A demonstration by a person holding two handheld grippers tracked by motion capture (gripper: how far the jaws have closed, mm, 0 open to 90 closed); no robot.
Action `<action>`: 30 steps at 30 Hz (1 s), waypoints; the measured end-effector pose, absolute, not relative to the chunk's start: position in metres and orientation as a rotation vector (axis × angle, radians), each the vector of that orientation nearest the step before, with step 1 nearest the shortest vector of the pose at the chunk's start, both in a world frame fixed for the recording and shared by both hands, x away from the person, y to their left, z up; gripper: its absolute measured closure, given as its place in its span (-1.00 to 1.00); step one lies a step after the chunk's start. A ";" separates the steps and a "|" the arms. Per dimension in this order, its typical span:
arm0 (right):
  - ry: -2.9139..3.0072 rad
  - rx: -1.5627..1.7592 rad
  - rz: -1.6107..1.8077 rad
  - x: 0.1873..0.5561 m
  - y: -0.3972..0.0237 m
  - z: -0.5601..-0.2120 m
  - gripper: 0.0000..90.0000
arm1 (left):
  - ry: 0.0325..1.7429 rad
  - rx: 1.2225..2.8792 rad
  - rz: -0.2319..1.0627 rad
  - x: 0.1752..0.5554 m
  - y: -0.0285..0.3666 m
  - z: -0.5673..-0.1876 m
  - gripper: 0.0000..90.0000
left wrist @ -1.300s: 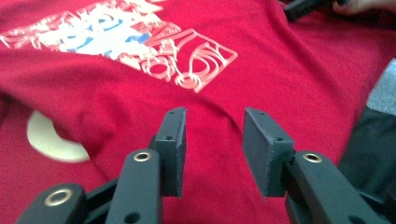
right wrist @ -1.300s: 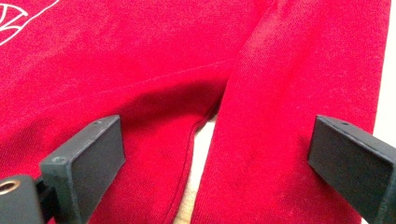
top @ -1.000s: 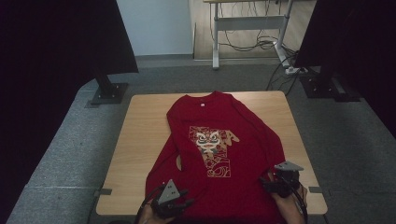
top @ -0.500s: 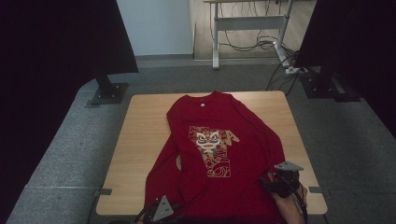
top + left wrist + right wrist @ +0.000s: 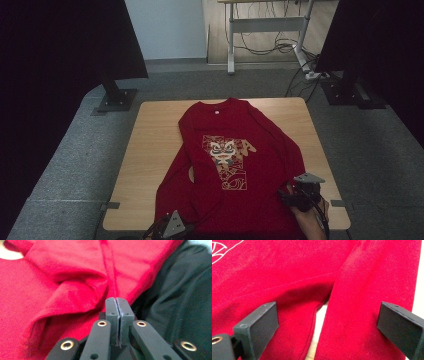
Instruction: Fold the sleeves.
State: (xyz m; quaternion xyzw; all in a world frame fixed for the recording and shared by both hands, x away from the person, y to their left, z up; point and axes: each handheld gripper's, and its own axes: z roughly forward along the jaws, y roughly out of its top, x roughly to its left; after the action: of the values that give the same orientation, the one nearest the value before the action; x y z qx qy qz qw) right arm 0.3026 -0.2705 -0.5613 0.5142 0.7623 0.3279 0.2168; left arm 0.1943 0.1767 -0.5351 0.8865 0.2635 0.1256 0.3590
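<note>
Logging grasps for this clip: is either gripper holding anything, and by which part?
Nothing is visibly held. The left gripper is shut with no cloth visible between its jaws; the right gripper is open over the red shirt.

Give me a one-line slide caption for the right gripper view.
Open right gripper poised over a red long-sleeved shirt, jaws straddling its sleeve.

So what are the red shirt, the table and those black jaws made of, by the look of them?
The shirt looks like soft knit cotton or a blend: matte, with a fine weave and loose folds in the gripper views. Its printed picture seems a thin ink layer. The table shows pale wood grain, possibly laminate. The jaws of the right gripper look like matte black plastic with blocky edges, though I cannot be sure.
</note>
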 end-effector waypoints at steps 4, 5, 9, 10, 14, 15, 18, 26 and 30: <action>2.112 1.425 0.909 0.303 -0.270 -0.561 -0.92 | 0.682 2.278 0.327 0.194 0.178 -0.534 0.97; 2.112 1.425 0.909 0.303 -0.270 -0.561 -0.92 | 0.682 2.278 0.327 0.194 0.178 -0.534 0.97; 2.112 1.424 0.909 0.303 -0.270 -0.561 -0.92 | 0.709 2.183 0.280 0.196 0.183 -0.522 0.96; 2.112 1.425 0.909 0.303 -0.270 -0.561 -0.92 | 0.709 2.183 0.280 0.196 0.183 -0.522 0.96; 2.112 1.425 0.908 0.303 -0.270 -0.561 -0.92 | 0.719 2.131 0.220 0.197 0.184 -0.518 0.97; 2.112 1.425 0.908 0.303 -0.270 -0.561 -0.92 | 0.690 2.120 0.191 0.194 0.175 -0.517 0.97; 2.112 1.425 0.909 0.303 -0.270 -0.561 -0.92 | 0.640 2.104 0.142 0.190 0.163 -0.514 0.98; 2.112 1.424 0.909 0.303 -0.271 -0.561 -0.92 | 0.503 2.121 0.038 0.186 0.119 -0.522 0.97; 2.112 1.424 0.910 0.303 -0.271 -0.561 -0.92 | 0.495 2.110 0.046 0.191 0.114 -0.521 0.76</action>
State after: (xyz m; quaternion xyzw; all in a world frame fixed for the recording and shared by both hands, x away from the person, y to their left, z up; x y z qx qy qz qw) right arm 0.3026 -0.2706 -0.5613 0.5141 0.7623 0.3283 0.2165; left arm 0.1913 0.1140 -0.5209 0.8603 0.2016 0.0189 0.4678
